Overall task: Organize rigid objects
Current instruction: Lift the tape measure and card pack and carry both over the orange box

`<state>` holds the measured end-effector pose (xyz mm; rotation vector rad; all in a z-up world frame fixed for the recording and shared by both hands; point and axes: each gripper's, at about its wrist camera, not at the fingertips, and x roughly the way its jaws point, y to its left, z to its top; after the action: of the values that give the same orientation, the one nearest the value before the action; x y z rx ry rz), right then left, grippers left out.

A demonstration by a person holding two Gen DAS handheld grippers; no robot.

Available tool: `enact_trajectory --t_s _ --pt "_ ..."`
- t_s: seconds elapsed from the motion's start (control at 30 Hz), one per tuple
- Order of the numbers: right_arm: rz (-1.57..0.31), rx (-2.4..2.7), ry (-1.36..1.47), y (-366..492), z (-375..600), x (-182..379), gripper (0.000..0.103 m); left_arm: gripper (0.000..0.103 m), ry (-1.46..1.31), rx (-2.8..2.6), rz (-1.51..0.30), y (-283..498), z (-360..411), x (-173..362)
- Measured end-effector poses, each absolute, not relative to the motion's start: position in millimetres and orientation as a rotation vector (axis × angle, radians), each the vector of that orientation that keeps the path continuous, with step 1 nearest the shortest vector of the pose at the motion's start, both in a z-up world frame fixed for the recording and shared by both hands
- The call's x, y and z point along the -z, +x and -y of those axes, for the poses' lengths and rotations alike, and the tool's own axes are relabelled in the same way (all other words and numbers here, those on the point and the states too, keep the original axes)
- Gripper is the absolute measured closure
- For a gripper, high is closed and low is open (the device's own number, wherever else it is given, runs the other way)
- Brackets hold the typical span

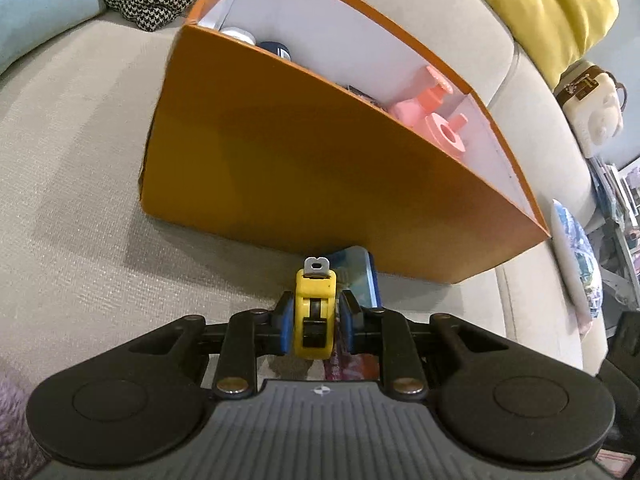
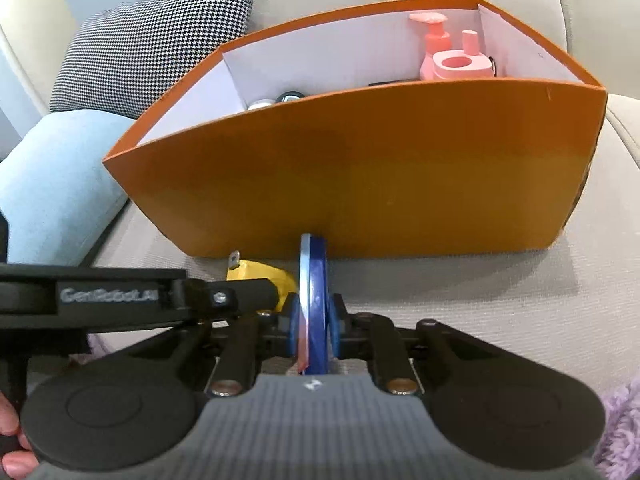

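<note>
Left wrist view: the left gripper (image 1: 314, 322) clamps a yellow tape measure (image 1: 314, 312) just before the near wall of the orange box (image 1: 280, 168) on the beige sofa (image 1: 72, 152); pink bottles (image 1: 432, 116) stand in its right end.

Right wrist view: the right gripper (image 2: 314, 322), nearly closed, pinches a flat blue tin (image 2: 314, 300) on edge against the box's near wall, the tape measure just left.

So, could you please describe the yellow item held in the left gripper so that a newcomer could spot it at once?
Find the big orange box standing on the beige sofa. Just in front of its near wall, the left gripper is shut on a small yellow tape measure. Its yellow case with a grey end tab sets it apart from the flat blue tin gripped edge-on beside it.
</note>
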<state>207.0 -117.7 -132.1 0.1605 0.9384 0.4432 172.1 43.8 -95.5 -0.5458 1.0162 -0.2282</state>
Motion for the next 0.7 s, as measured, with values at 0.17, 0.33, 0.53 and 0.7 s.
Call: enact_trajectory --t_s 0.17,0.33,0.53,0.7 --pt "-0.946 -0.448 0.169 209 118 132 0.085 0.082 -0.551 0.225 -1.013 172 -46 97" --pt "-0.944 -0.452 0.147 210 116 133 0.088 0.082 -0.542 0.224 -1.008 171 -45 96" --pt "-0.928 -0.497 0.112 204 118 122 0.089 0.082 -0.513 0.224 -1.026 159 -51 82" --pt "-0.901 -0.535 0.034 201 122 98 0.089 0.082 -0.469 0.244 -1.051 152 -49 58"
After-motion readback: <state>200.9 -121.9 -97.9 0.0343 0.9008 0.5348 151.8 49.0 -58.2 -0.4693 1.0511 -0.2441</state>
